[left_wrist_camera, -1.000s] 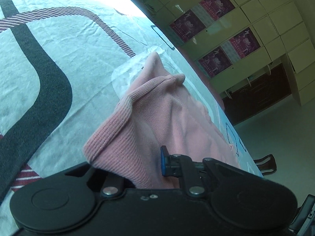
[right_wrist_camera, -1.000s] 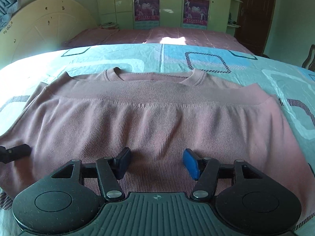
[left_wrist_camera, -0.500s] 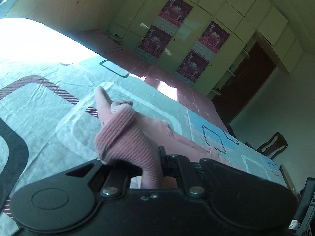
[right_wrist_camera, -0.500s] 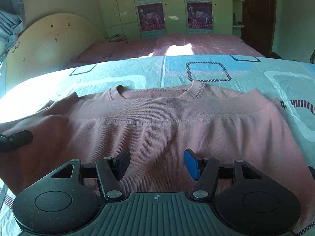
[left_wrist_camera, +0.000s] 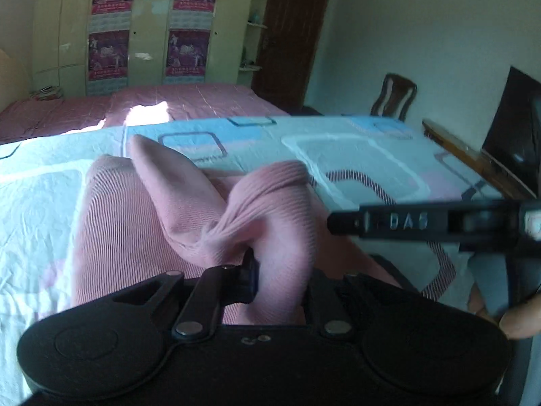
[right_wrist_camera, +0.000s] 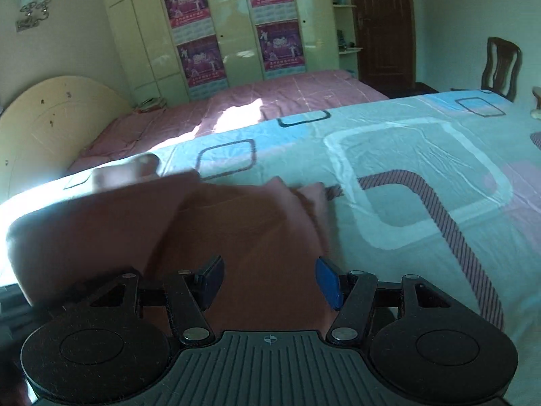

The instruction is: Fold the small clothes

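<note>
Swept across the patterned bedsheet (left_wrist_camera: 355, 149) within the last second: left gripper (left_wrist_camera: 270, 270), clenched on a bunched ribbed edge of the pink sweater (left_wrist_camera: 142, 209), jaws having parted a touch in the last half second yet pinching knit. Carried the left side over toward the right, where a second ago lay spread flat with collar showing. Judged as a sideways fold under way, not yet laid down. Further right, crossed in front by the right gripper (right_wrist_camera: 268, 282): released, jaws standing apart, nothing between the pads, sweater draped beneath and beyond them, blurred. Bare sheet to its right.
</note>
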Motion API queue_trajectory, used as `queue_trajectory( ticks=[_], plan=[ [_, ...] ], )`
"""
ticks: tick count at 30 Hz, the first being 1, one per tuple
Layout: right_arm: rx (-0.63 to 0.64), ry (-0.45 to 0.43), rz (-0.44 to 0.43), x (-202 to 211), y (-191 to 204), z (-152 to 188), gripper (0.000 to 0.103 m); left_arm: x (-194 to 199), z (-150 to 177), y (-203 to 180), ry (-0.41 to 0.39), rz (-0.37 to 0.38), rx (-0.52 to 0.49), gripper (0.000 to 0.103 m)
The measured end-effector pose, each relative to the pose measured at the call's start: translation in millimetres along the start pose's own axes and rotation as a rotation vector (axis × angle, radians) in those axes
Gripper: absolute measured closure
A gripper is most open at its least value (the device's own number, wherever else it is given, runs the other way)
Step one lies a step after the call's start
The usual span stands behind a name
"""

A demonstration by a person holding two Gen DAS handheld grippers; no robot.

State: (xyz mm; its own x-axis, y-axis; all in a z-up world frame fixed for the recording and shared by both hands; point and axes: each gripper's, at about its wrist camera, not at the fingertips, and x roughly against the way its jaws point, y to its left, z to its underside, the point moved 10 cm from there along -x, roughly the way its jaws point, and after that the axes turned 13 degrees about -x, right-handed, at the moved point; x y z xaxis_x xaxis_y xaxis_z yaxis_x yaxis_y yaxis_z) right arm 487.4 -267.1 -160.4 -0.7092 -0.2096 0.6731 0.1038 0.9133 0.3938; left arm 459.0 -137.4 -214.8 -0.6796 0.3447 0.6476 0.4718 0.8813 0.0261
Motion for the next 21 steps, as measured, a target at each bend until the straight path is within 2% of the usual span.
queue_trajectory(
  ticks=[1, 2, 4, 7, 9, 10, 12, 14, 17, 21],
  plan=[
    [-0.016, 0.006, -0.002, 2, -8, 0, 0.043, -5, 7, -6, 0.026, 0.01, -0.006, 0.086],
    [-0.029, 0.01, -0.015, 5, -12, -1, 0.043, -6, 13, -11, 0.044, 0.011, -0.018, 0.078],
    [-0.045, 0.02, -0.038, 8, -13, -1, 0.043, 1, 18, -15, 0.035, 0.007, -0.04, 0.073],
    [-0.051, 0.044, -0.106, 10, -2, 0, 0.043, 21, 21, -11, 0.02, 0.044, -0.016, 0.062],
    [-0.04, 0.061, -0.151, 8, 11, 3, 0.043, 34, 19, -5, -0.004, 0.021, -0.024, 0.042],
    [-0.041, 0.068, -0.168, 7, 17, 4, 0.043, 39, 19, -3, -0.018, 0.005, -0.037, 0.039],
    [-0.054, 0.078, -0.193, 4, 27, 5, 0.042, 43, 19, -6, -0.022, -0.015, -0.07, 0.039],
    [-0.05, 0.082, -0.205, 1, 37, 5, 0.025, 41, 19, -6, -0.015, -0.02, -0.058, 0.039],
    [-0.011, 0.073, -0.207, 1, 50, 4, 0.024, 26, 15, -18, 0.006, 0.027, -0.037, 0.042],
    [0.055, 0.076, -0.183, -3, 51, 3, 0.024, 3, 5, -39, -0.027, 0.016, -0.126, 0.05]
  ],
)
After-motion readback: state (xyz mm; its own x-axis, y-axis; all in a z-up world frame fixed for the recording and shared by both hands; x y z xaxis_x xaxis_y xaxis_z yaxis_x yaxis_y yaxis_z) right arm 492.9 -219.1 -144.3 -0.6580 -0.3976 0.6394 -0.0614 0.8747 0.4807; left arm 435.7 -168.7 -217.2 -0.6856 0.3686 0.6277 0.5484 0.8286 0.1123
